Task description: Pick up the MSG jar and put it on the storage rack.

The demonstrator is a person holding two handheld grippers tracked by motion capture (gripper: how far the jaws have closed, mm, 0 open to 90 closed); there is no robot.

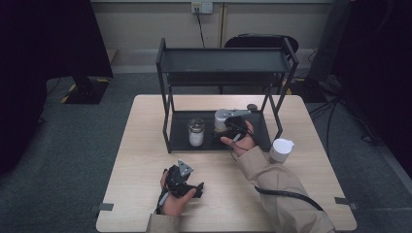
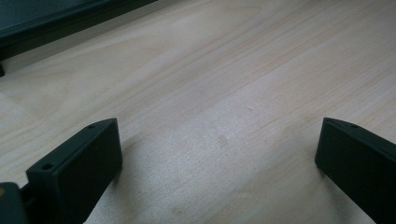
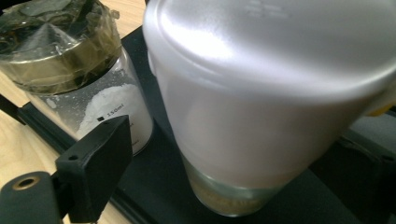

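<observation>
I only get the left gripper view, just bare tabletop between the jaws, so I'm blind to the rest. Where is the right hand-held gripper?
Observer: The right hand-held gripper is at the lower shelf of the black rack, next to a white-lidded jar.
Operator: Is it gripping that jar?
Observer: It doesn't look so. In the right gripper view, the one jaw that shows stands apart from the jar.
Operator: Is anything else on that shelf?
Observer: A glass jar of white powder stands just left of the white-lidded one in the high view.
</observation>
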